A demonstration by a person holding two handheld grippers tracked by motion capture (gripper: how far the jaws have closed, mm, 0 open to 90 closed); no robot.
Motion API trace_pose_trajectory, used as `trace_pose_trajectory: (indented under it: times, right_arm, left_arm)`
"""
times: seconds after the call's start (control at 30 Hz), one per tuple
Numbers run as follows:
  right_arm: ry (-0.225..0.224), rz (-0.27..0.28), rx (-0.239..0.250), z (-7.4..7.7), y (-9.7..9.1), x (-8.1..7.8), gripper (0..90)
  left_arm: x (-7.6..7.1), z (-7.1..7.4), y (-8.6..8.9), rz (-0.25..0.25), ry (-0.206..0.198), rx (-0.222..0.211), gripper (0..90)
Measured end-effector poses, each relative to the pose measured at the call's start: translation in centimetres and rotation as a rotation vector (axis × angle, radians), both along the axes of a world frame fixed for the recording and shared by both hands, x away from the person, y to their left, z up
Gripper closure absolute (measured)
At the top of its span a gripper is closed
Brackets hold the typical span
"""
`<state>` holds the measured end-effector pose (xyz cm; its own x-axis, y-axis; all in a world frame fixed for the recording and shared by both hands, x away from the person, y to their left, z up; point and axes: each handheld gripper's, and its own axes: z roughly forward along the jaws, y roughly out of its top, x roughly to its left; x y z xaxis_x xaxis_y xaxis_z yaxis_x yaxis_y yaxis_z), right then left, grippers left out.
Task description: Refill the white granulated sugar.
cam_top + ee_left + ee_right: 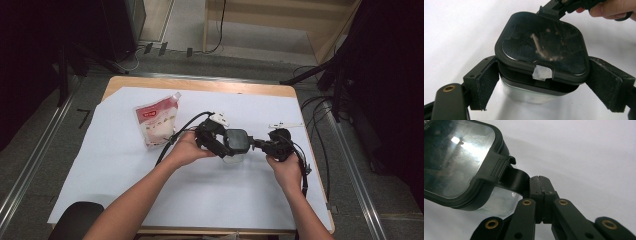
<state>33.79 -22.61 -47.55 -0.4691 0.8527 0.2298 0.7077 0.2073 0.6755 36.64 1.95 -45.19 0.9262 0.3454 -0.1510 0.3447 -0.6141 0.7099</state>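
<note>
A clear container [235, 158] with a black latched lid [237, 140] stands at the table's middle on white paper. My left gripper [231, 148] reaches in from the left. In the left gripper view its jaws [544, 85] stand on both sides of the container [529, 96], and the pads [486, 82] press its walls just under the lid [541, 42]. My right gripper [256, 143] comes from the right with its jaws shut [539, 180]. Its tip rests against the lid's side latch [511, 178], and nothing shows between the pads.
A red and white spouted pouch [156, 125] lies to the left of the container. The white paper [150, 190] covers most of the wooden table [200, 84]. Cables [320, 135] hang off the right edge. A dark rounded seat [75, 220] is at the near left corner.
</note>
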Motion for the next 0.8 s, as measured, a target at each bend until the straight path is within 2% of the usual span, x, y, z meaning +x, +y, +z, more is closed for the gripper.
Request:
trace_pose_trajectory:
  times: [0.37,0.43,0.5,0.53,0.6,0.67,0.73,0.8]
  right_arm:
    - [-0.007,0.004,-0.002,0.1,0.1,-0.1,90.0]
    - [-0.004,0.006,0.003,0.1,0.0,-0.2,90.0]
    - [-0.006,0.017,0.014,0.1,0.0,-0.1,90.0]
    - [0.0,0.022,0.018,0.1,0.1,-0.2,90.0]
    - [-0.004,0.019,0.007,0.1,0.4,-0.2,90.0]
    - [-0.003,0.025,0.013,0.1,0.4,-0.2,90.0]
    - [0.001,0.024,0.012,0.1,0.3,-0.2,90.0]
    - [0.002,0.027,0.011,0.1,0.3,-0.2,90.0]
  left_arm:
    - [0.0,0.8,-0.1,-0.007,-0.006,0.015,15.0]
    - [0.1,1.3,0.1,0.017,0.009,-0.043,17.3]
    - [0.4,2.0,0.7,0.02,0.025,-0.114,31.2]
    - [0.4,2.3,0.7,0.014,0.028,-0.12,31.7]
    - [0.1,2.8,0.2,-0.007,0.0,-0.098,32.7]
    - [-0.2,3.1,-0.4,-0.031,-0.002,-0.072,33.3]
    - [-0.4,3.2,-0.8,-0.035,-0.024,-0.038,33.3]
    - [-0.4,3.1,-0.9,-0.034,-0.031,-0.014,28.9]
